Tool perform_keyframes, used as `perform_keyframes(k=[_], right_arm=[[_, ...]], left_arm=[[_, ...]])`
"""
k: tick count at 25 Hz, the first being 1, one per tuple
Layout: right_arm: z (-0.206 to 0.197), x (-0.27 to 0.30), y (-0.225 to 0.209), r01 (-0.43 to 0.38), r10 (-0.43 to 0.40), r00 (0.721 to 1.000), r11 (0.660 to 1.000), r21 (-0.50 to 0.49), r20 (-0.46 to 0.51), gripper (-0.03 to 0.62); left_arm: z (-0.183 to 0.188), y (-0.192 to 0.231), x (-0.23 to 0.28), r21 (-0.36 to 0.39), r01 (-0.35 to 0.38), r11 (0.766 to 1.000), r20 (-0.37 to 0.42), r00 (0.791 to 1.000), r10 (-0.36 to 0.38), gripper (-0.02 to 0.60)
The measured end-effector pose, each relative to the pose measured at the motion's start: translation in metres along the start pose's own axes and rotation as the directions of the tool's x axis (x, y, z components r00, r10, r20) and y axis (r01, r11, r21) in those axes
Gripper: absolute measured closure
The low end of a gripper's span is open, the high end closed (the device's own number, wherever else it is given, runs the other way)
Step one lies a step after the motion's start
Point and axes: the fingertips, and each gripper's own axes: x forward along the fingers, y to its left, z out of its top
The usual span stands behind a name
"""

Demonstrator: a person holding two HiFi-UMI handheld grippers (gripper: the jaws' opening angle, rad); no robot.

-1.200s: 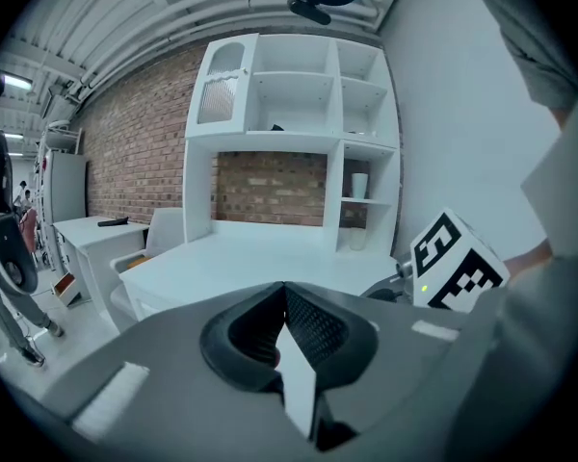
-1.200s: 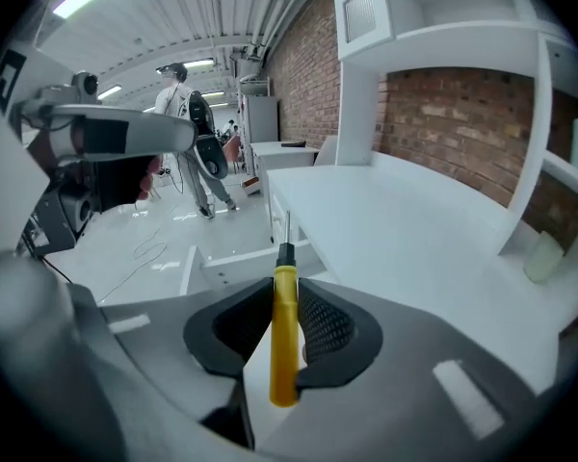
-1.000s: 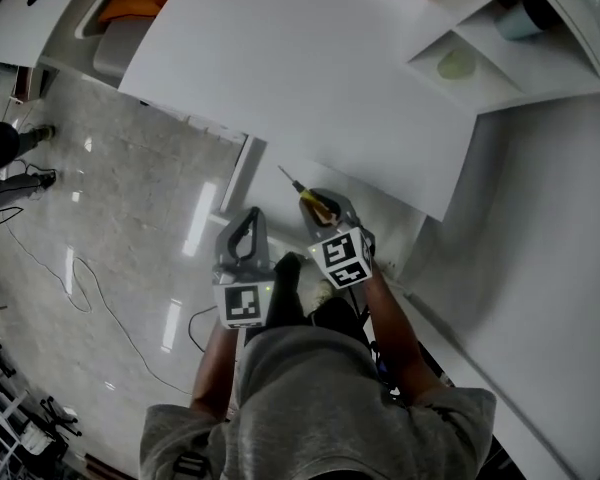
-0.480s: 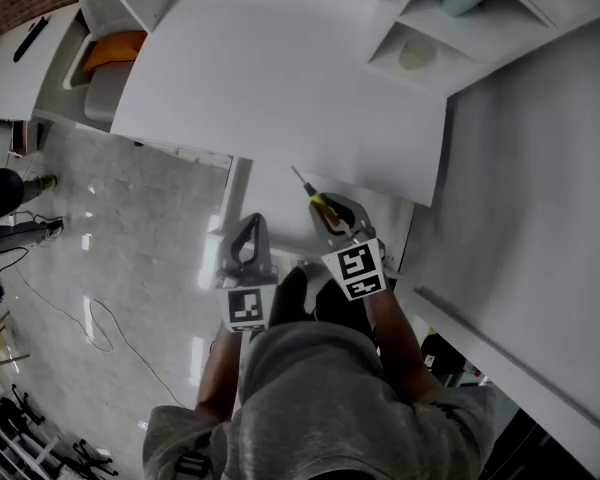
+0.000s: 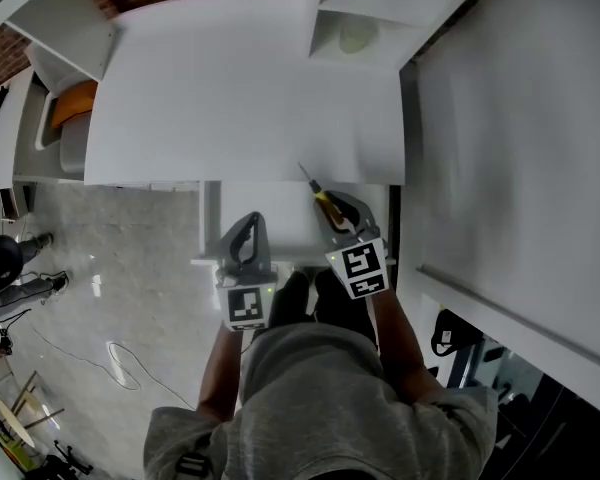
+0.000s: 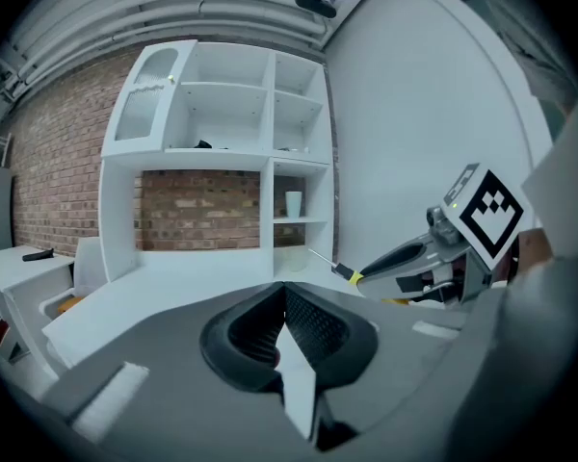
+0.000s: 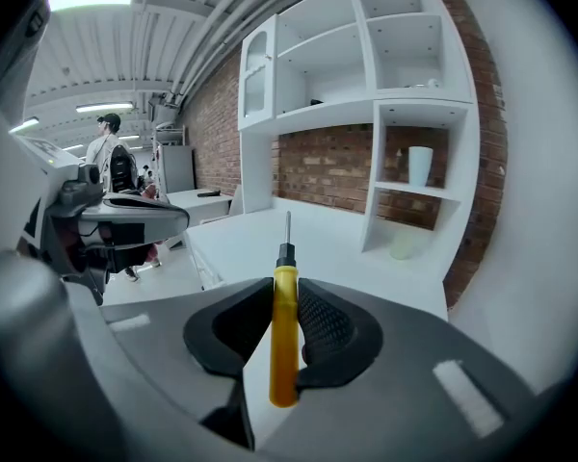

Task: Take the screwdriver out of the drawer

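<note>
"Pinching anything, the right tongs?"

"Yes, a screwdriver. Both pads press on its yellow handle. The black collar and the thin metal shaft stick out ahead of the tips."

"Where does that put it, seen from the head?"

"In the air, clear of the drawer, which looks pulled out under the front edge of the white surface. The shaft slants up and to the left, and its tip overlaps that edge."

"And the left tongs?"

"Pressed together with nothing between them. They are held just beside the right ones, apart from them, over the same drawer."

"Any print to read?"

"Black-and-white square patterns, one on the left cube and one on the right cube. They are blocks, not letters."

"What is beyond the surface?"

"A white shelf unit against a brick wall. A white cup stands upright in one open compartment. Off to the left there is something orange in a white bin; I cannot tell what it is."
</note>
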Motion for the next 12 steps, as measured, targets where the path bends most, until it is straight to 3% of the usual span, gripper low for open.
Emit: perform_keyframes(k=[6, 12], right_arm=[[-0.008, -0.017, -0.054, 0.080, -0.080, 0.997, 0.995, 0.065, 0.002, 0.511], [-0.025, -0.023, -0.111, 0.098, -0.098, 0.995, 0.990, 0.101, -0.007, 0.511]], left_arm=[[0.014, -0.036, 0.037, 0.020, 0.077, 0.997, -0.002, 0.997, -0.077, 0.569], [0.018, -0.075, 0.079, 0.036, 0.101, 0.994, -0.011, 0.995, -0.100, 0.569]])
